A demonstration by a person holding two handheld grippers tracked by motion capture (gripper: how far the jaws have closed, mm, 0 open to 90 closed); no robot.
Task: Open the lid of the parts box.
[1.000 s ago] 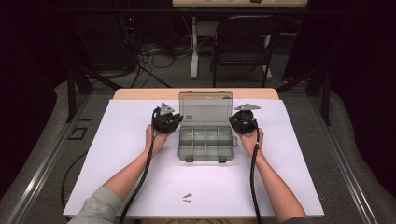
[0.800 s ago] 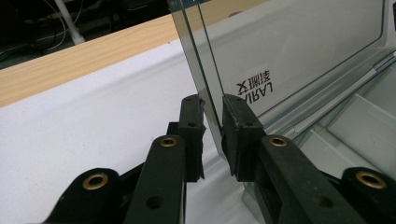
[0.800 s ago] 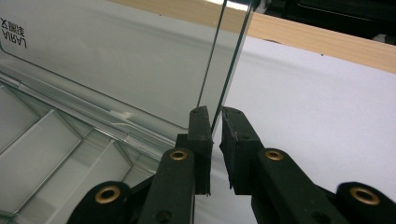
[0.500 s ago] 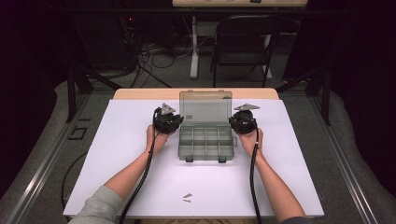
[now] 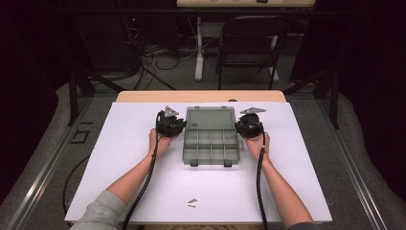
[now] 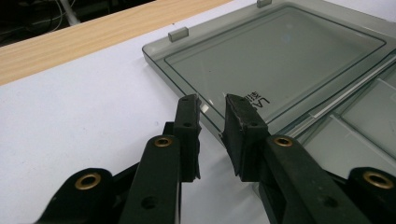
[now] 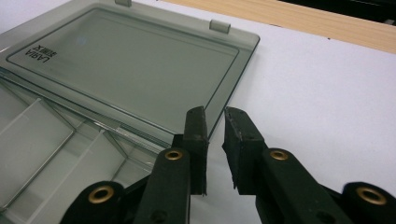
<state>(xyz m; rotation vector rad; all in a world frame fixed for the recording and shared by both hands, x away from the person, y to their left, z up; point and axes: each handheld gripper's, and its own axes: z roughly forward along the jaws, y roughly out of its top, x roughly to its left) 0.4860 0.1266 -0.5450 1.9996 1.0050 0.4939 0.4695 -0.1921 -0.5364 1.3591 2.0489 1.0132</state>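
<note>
A smoky clear organiser box stands open mid-table; its divided tray (image 5: 210, 148) is empty and its lid (image 5: 210, 118) lies flat behind it. My left gripper (image 5: 183, 125) sits at the lid's left edge and my right gripper (image 5: 238, 126) at its right edge. In the left gripper view the jaws (image 6: 212, 105) stand slightly apart over the lid's (image 6: 280, 56) near edge, pads not pressing. In the right gripper view the jaws (image 7: 215, 116) have just been opening; the lid's (image 7: 130, 65) edge runs into their narrow gap without being pinched. Tray compartments (image 7: 46, 154) lie to their left.
The box rests on a white sheet (image 5: 119, 158) over a wooden table (image 5: 201, 96). Two small screws (image 5: 192, 203) lie near the front edge. A chair (image 5: 249, 43) and cables stand on the floor beyond the table.
The lid, which stood raised between the two grippers, has swung back and now lies flat on the sheet. Both hands have stayed where they were.
</note>
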